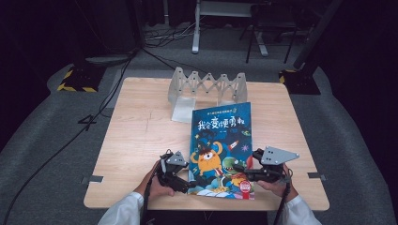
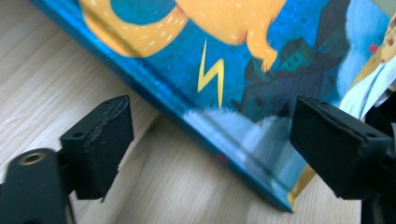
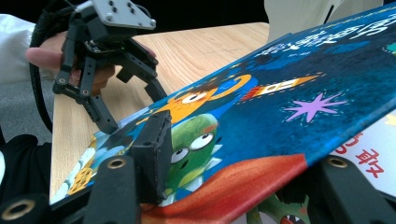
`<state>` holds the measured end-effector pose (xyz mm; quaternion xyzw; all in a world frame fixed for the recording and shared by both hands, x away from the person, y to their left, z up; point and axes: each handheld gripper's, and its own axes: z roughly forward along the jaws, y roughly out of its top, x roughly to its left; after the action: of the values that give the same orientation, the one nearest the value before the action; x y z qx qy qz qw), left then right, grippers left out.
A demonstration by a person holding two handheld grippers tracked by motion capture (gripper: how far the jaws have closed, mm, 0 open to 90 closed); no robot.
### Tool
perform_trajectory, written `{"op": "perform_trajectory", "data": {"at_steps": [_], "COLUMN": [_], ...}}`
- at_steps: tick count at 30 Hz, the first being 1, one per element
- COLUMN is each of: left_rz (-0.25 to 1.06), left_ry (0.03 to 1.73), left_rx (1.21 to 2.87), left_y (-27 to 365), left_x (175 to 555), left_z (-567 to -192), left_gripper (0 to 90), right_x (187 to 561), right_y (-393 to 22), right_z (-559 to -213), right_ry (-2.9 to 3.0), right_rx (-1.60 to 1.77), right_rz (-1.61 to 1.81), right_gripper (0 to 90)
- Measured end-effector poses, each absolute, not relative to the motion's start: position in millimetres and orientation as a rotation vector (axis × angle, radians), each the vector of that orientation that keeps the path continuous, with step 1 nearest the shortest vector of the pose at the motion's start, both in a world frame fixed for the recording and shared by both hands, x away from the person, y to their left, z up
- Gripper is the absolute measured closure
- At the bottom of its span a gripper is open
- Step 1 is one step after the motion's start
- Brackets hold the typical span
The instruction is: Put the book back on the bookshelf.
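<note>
**Book cover raised at its right edge**

Book (image 1: 220, 150), a blue picture book with an orange monster and a green dinosaur on the cover, lies on the near half of the surface (image 1: 141, 136), its spine toward the left and its bottom edge close to the person's side. In the right gripper view the front cover stands lifted clear of the first page, whose white paper with red characters shows beneath it.

Right gripper (image 1: 251, 171) meets the book at its lower right edge. Its jaws sit one above and one below the raised cover and pinch it there; the upper pad presses on the green dinosaur.

Left gripper (image 1: 180, 180) sits at the book's lower left corner, by the spine. Its jaws are spread wide, with the spine edge running across the gap between them and neither pad touching it in the left gripper view. One pad hangs over bare wood, the other over the cover.

Each gripper is held in a hand with a white sleeve, coming in from the near edge.

Beyond the book, at the far side of the surface, stands a grey zigzag rack (image 1: 208, 86), just past the book's top edge.
</note>
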<state>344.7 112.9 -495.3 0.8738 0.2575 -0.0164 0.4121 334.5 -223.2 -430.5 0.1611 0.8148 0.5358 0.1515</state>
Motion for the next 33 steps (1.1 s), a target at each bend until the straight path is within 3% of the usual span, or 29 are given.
{"op": "perform_trajectory", "data": {"at_steps": [9, 13, 23, 33], "left_rz": [-0.112, -0.127, -0.043, -0.033], "left_ry": [0.608, 0.647, 0.694, 0.666], "left_rx": [2.181, 2.108, 1.998, 1.941], "left_y": [102.6, 108.5, 131.7, 139.3], "left_x": [351.8, 359.5, 360.6, 353.1], "left_z": [-495.6, -494.8, -482.9, -474.4], "left_gripper": [1.7, 2.6, 26.8, 32.3], "right_x": [331.0, 331.1, 332.2, 316.3], "right_y": [-219.2, -215.8, -217.9, -217.2], "right_z": [-427.7, -428.9, -432.1, -426.9], "right_ry": [2.316, 2.307, 2.337, 2.375], "right_rx": [0.405, 0.396, 0.366, 0.31], "right_rz": [1.544, 1.549, 1.593, 1.604], "right_gripper": [47.6, 47.6, 53.6, 61.1]}}
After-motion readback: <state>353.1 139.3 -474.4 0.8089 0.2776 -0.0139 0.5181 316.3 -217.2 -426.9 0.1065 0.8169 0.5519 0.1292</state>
